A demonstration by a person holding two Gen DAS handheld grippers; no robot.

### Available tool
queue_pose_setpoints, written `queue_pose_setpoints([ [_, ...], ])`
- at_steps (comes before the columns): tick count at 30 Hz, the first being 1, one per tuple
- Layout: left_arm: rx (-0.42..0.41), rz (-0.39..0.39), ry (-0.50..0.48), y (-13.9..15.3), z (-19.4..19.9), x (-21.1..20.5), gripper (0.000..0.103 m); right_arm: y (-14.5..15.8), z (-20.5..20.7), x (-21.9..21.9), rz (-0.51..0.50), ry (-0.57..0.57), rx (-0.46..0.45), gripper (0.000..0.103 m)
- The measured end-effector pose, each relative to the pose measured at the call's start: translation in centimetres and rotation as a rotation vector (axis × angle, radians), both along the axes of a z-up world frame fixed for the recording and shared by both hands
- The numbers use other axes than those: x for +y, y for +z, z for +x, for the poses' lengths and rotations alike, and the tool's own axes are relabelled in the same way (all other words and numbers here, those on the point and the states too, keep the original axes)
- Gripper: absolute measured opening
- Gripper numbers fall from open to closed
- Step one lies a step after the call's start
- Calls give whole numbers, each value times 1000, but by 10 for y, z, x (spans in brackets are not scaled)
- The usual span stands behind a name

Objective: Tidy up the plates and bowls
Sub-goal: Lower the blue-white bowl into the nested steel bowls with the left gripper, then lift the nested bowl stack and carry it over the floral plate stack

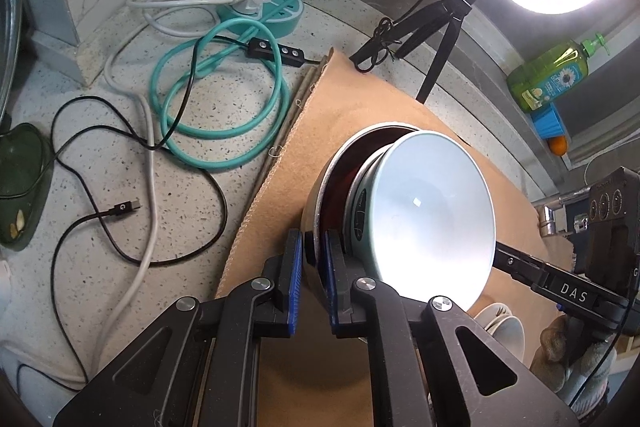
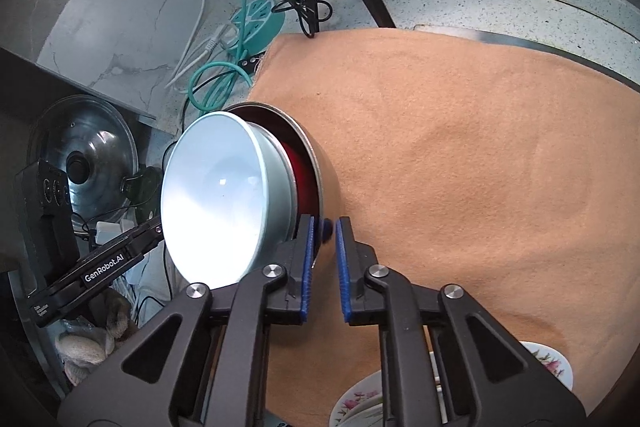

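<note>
A pale blue bowl [image 1: 432, 211] sits nested inside a metal bowl with a dark red inside [image 1: 340, 183], both tipped on edge over the tan cloth [image 1: 352, 103]. My left gripper [image 1: 312, 279] is shut on the metal bowl's rim. In the right wrist view my right gripper [image 2: 324, 267] is shut on the metal bowl's rim [image 2: 316, 171] from the other side, the blue bowl [image 2: 212, 203] to its left. Floral plates [image 2: 360, 403] lie below my right gripper.
Teal and black cables [image 1: 224, 95], a teal power strip [image 1: 264, 7], a tripod [image 1: 444, 27] with a ring light, a green soap bottle [image 1: 548, 75] and a pot lid [image 2: 96, 151] surround the cloth. White bowls [image 1: 504, 323] lie lower right.
</note>
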State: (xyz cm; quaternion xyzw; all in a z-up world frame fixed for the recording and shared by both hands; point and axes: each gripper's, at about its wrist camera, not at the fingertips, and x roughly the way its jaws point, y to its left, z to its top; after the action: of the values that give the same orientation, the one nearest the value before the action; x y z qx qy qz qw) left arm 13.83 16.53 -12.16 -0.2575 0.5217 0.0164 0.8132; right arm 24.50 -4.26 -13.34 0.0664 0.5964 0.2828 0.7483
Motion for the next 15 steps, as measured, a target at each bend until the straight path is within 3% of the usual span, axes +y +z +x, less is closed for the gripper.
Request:
queue_pose_setpoints([
  [15,-2,10,-10,8,-14,-11,7,8,-13,-8,2,-2,1,10],
])
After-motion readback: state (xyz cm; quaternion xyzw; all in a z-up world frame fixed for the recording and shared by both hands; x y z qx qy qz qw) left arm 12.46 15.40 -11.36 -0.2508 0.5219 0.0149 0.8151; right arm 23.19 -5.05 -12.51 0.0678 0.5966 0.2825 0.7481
